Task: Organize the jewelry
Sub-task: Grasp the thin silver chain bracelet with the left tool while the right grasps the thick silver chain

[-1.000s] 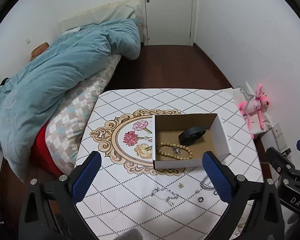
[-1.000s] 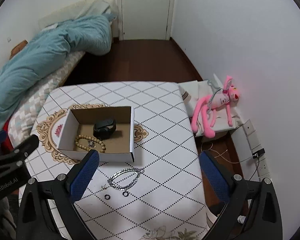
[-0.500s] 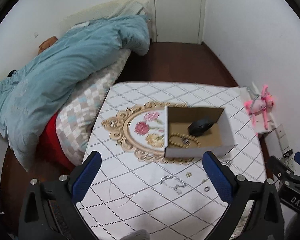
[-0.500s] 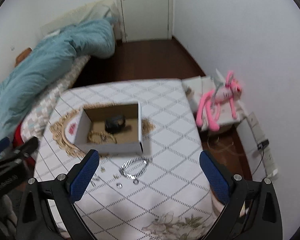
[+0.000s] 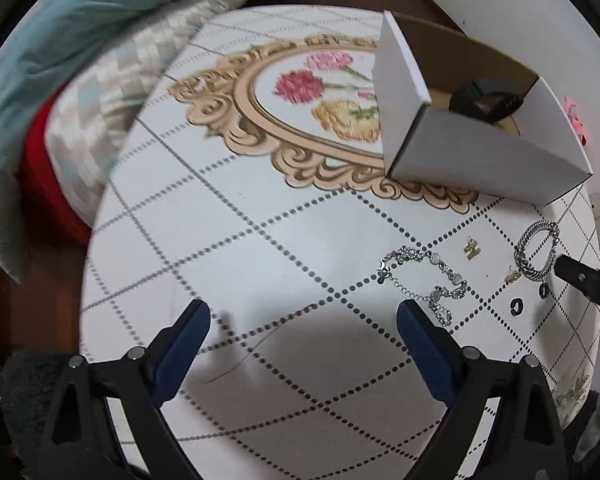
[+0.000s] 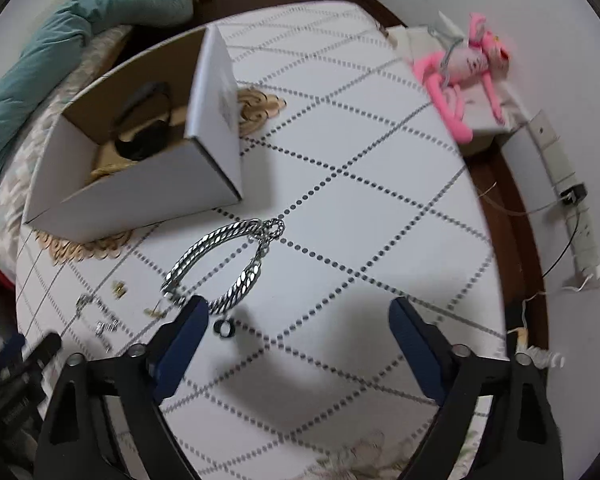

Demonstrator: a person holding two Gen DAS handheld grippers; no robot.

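An open white cardboard box (image 5: pixel 480 152) (image 6: pixel 140 196) on the table holds a black band (image 5: pixel 486 100) (image 6: pixel 142 132) and beads. In front of it lie a thick silver chain bracelet (image 6: pixel 220 264) (image 5: pixel 538 250), a thin silver chain (image 5: pixel 424 280), gold earrings (image 5: pixel 471 248) and small black rings (image 5: pixel 516 306) (image 6: pixel 224 328). My left gripper (image 5: pixel 302 336) is open low over the table, left of the thin chain. My right gripper (image 6: pixel 298 332) is open, its left finger beside the thick bracelet.
The table (image 5: pixel 260 240) has a white dotted diamond cloth with a floral gold emblem (image 5: pixel 300 92). A bed with a teal duvet (image 5: pixel 60 40) is at left. A pink plush toy (image 6: pixel 464 68) and a power strip (image 6: pixel 580 232) lie right of the table.
Both grippers have dropped much closer to the table and the loose jewelry; the box now looms large. Both stay open.
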